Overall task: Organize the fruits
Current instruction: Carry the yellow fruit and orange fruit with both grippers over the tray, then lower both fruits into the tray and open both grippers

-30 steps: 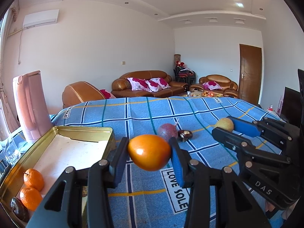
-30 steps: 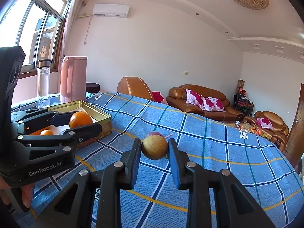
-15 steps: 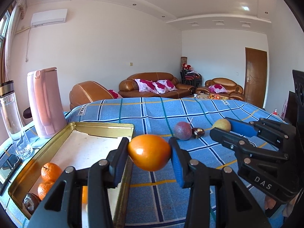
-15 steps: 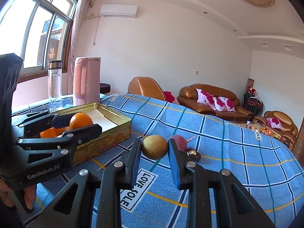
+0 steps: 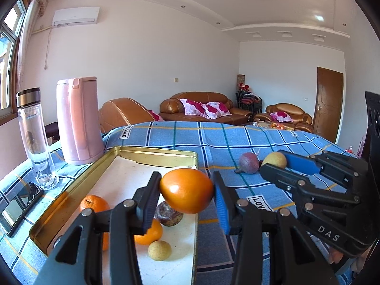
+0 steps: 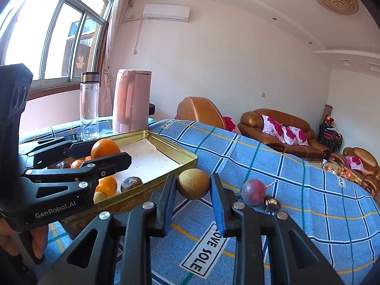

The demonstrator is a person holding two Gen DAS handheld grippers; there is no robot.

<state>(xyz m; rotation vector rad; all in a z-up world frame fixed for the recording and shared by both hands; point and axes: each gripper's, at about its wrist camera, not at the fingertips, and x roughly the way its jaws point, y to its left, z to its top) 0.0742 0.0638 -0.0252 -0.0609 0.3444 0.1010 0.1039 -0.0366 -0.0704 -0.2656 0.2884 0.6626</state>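
Both grippers have slid over toward the gold tray (image 5: 71, 190) since a sec ago, so way more of it shows now. Left gripper (image 5: 186, 191) has its jaws clamped on an orange (image 5: 186, 191), hanging above the tray's white floor. Right gripper (image 6: 193, 187) jaws are clamped on a yellow-brown round fruit (image 6: 193, 187), just off the tray's near corner, over the blue plaid cloth (image 6: 296, 178). Already in the tray: a couple of mandarins (image 5: 94, 204), a dark passion fruit (image 5: 169, 216) and a small tan fruit (image 5: 159, 250). Purple passion fruit (image 6: 253, 192) and a chestnut (image 6: 272, 203) sit on the cloth, touching or nearly. Pink kettle (image 5: 78, 121) and water bottle (image 5: 35, 137) stand behind the tray, phone (image 5: 20, 205) beside it.
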